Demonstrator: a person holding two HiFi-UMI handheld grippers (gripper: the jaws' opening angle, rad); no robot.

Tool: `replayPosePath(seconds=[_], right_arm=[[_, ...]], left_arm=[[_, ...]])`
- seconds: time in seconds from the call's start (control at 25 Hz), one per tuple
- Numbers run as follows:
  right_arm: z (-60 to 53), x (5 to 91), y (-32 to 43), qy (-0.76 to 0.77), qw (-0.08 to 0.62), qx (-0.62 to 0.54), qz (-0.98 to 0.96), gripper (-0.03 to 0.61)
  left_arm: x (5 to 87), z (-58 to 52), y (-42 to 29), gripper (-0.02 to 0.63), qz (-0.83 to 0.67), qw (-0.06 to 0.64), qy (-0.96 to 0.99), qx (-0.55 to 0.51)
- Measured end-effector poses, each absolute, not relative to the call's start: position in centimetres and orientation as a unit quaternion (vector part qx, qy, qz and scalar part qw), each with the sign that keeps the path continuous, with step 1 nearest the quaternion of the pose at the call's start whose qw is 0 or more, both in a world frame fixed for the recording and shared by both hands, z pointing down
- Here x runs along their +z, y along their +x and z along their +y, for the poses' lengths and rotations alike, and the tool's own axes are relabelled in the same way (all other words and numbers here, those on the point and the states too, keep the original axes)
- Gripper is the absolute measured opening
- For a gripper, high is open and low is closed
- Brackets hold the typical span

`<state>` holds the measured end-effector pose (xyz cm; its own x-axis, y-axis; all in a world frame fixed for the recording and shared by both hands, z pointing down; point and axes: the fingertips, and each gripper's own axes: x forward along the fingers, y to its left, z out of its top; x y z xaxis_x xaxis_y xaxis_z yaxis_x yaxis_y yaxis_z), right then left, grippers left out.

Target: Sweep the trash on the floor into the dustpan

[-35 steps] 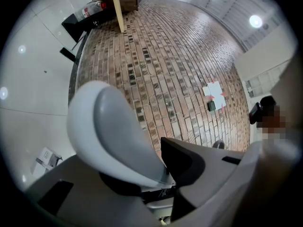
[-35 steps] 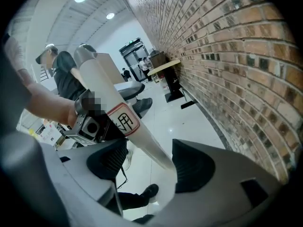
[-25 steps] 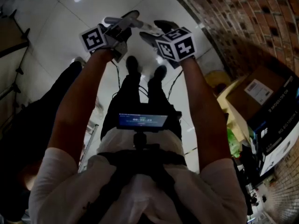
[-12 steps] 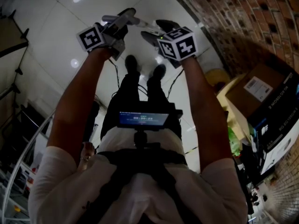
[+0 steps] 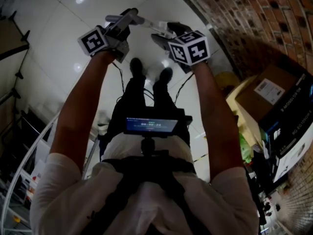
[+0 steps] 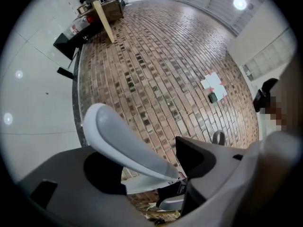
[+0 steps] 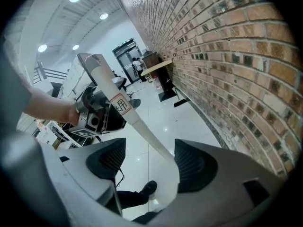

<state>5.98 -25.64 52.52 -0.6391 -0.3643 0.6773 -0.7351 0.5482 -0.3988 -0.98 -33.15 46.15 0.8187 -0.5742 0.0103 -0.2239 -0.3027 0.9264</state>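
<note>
A glossy white tiled floor (image 5: 54,43) fills the left of the room and mirrors the ceiling lamps. Ahead of the left gripper (image 6: 150,163) this floor meets a brick wall (image 6: 161,65). Far up the wall, left of the jaws, stands a wooden desk (image 6: 105,12), and right of the jaws some white sheets (image 6: 214,85) are stuck to the bricks. The left jaws have just been opening and now stand wide. The pale handle (image 6: 128,143) lies slantwise between them, with no pad clearly pressing on it.

In the head view both grippers are held out over the person's shoes (image 5: 137,66), with the handle running from one to the other.

The right gripper (image 7: 149,162) has its jaws spread too. The handle comes down between them and lies against the right-hand pad, while bare floor shows between it and the left-hand pad. Beyond these jaws the left gripper sits round the handle near its label. The brick wall runs along the right of the jaws toward a far doorway (image 7: 125,48). Cardboard boxes (image 5: 274,97) stand at the foot of the wall, right of both grippers.
</note>
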Motion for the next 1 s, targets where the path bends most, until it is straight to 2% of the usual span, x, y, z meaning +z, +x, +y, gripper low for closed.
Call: replayPosePath(seconds=[0.32, 1.0], right_arm=[[-24.5, 52.7, 7.8, 0.347, 0.265, 0.349, -0.829, 0.328], [-19.4, 52.2, 13.8, 0.392, 0.25, 0.368, -0.805, 0.33]], left_arm=[[46.6, -32.4, -2.2, 0.348, -0.282, 0.526, 0.785, -0.168], [46.1, -26.9, -5.7, 0.35, -0.335, 0.525, 0.753, -0.213]])
